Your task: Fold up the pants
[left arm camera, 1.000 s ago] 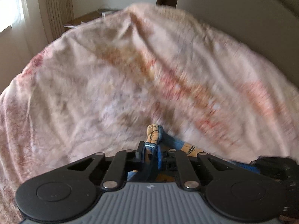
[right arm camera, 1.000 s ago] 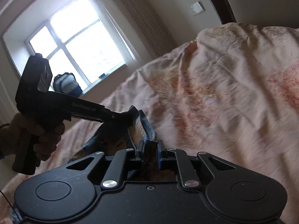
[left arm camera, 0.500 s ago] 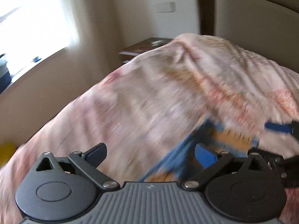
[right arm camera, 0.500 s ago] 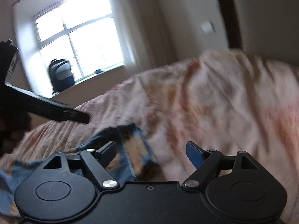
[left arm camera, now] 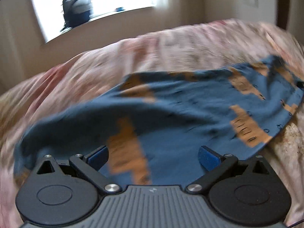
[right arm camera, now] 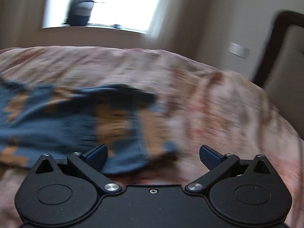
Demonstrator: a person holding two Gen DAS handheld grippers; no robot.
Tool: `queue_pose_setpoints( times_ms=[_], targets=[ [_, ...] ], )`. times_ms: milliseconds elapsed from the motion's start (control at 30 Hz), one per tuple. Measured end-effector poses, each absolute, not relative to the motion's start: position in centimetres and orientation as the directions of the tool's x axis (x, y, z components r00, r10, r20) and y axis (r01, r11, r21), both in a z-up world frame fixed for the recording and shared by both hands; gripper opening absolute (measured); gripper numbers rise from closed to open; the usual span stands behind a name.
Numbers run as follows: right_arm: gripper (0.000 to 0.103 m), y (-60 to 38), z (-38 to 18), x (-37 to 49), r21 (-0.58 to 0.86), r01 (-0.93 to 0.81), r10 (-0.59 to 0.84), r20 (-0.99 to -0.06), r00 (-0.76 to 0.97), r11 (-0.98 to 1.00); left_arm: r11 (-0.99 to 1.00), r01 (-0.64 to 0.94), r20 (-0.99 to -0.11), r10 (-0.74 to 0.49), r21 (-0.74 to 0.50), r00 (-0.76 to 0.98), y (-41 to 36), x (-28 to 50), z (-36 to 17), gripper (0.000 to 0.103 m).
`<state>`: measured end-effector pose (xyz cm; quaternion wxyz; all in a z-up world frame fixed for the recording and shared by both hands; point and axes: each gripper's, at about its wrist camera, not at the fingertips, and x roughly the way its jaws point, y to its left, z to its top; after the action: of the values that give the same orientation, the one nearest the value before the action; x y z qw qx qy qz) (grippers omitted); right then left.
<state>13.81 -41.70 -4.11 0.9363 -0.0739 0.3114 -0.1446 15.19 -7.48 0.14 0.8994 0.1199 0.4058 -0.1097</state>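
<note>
The pants [left arm camera: 171,117], blue with orange patches, are lying spread on the bed [left arm camera: 171,43], which is wearing a pink patterned cover. The left gripper [left arm camera: 153,156] is hovering over the near edge of the pants with its jaws standing wide apart and gripping nothing; blue fabric is showing between its 2 fingers. The right gripper [right arm camera: 153,156] is hovering at the near right corner of the pants [right arm camera: 66,121], jaws likewise wide apart and gripping nothing. Both views are showing motion blur. Beyond the pants, a backpack [left arm camera: 77,9] is sitting on the windowsill [left arm camera: 106,16].
</note>
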Motion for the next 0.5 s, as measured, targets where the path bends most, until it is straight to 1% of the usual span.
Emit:
queue_pose_setpoints(
  times_ms=[67,100,200,267,300,367,500],
  targets=[
    [0.102,-42.3,-3.5,13.4,-0.209,0.29,-0.358,-0.538,0.763,0.934,0.968,0.239,-0.729,-0.108,0.078,0.676,-4.6,14.2,0.5,0.102],
    [0.102,-42.2,-2.9,12.8,-0.195,0.293,-0.352,-0.522,0.777,0.936,0.976,0.211,-0.711,-0.11,0.055,0.695,-3.2,13.5,0.8,0.102],
    [0.102,-39.9,-1.4,13.2,-0.17,0.184,-0.244,-0.484,0.84,0.968,0.993,0.119,-0.67,-0.091,-0.005,0.737,1.1,12.4,1.6,0.102],
    [0.102,-37.0,-0.7,14.6,-0.166,0.017,-0.096,-0.485,0.869,0.986,0.998,0.047,-0.65,-0.055,-0.031,0.758,4.1,12.0,1.8,0.102],
    [0.102,-35.2,-0.6,15.9,-0.15,-0.092,0.003,-0.508,0.861,0.984,0.999,0.015,-0.649,-0.035,-0.036,0.76,5.5,12.1,1.8,0.102],
    [0.102,-31.9,-0.4,19.0,-0.107,-0.261,0.162,-0.549,0.82,0.959,0.997,-0.058,-0.651,0.016,-0.043,0.759,8.0,12.3,1.6,0.102],
    [0.102,-23.1,0.2,25.0,0.007,-0.564,0.475,-0.548,0.688,0.825,0.98,-0.176,-0.654,0.073,-0.094,0.753,11.8,12.4,1.0,0.102]
  ],
)
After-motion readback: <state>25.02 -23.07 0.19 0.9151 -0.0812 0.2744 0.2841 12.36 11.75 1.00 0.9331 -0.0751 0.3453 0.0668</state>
